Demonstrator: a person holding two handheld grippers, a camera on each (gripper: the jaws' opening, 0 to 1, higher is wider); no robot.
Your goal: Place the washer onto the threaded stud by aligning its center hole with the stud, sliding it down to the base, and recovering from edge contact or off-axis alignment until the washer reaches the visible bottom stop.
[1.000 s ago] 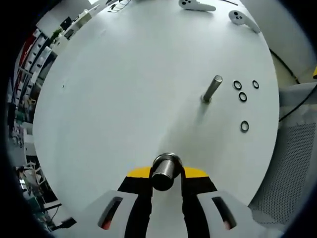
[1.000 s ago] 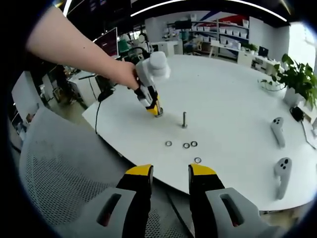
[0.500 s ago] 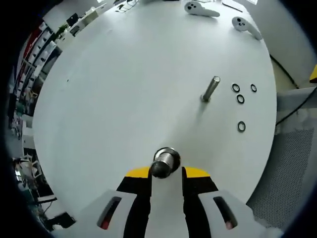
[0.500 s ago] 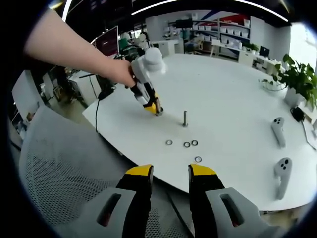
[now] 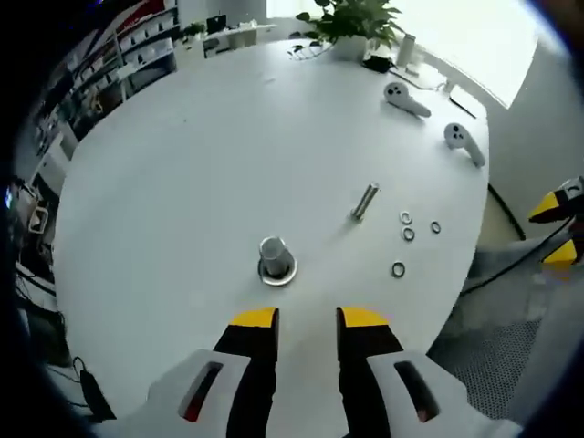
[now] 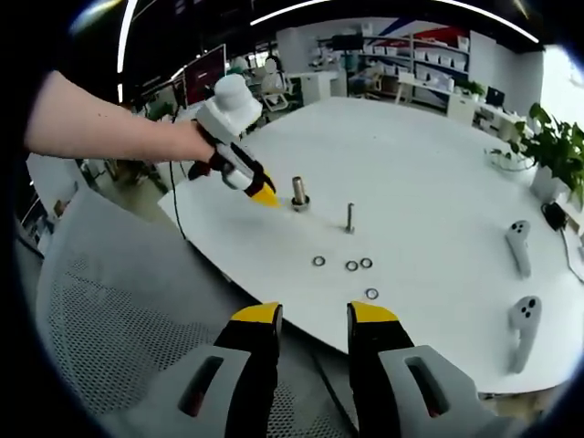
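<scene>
1. Left gripper (image 5: 306, 318): jaws apart with nothing between them, held above the white table (image 5: 182, 182). In the right gripper view it appears at upper left (image 6: 265, 193), carried by a person's hand (image 6: 187, 146), its yellow tips just beside the stud.
2. Stud (image 5: 274, 260): a short metal post on a round base, standing upright on the table just ahead of the left jaws and free of them. In the right gripper view it stands left of the bolt (image 6: 298, 192).
3. Bolt (image 5: 365, 201): a slimmer metal pin standing on the table beyond the stud, between it and the washers; also seen mid-table in the right gripper view (image 6: 349, 217).
4. Washers (image 5: 407, 234): four small rings lying flat on the table near the bolt, three clustered and a fourth (image 5: 398, 269) set apart nearer the edge. None is on the stud or the bolt. In the right gripper view three lie in a row (image 6: 351, 265).
5. Right gripper (image 6: 313, 318): jaws apart and empty, held off the table's near edge above a mesh chair (image 6: 119, 338).
6. Controllers (image 5: 406, 99): two white handsets resting at the far side of the table, well apart from the washers.
7. Plant (image 5: 351, 18): a potted plant at the table's far edge.
</scene>
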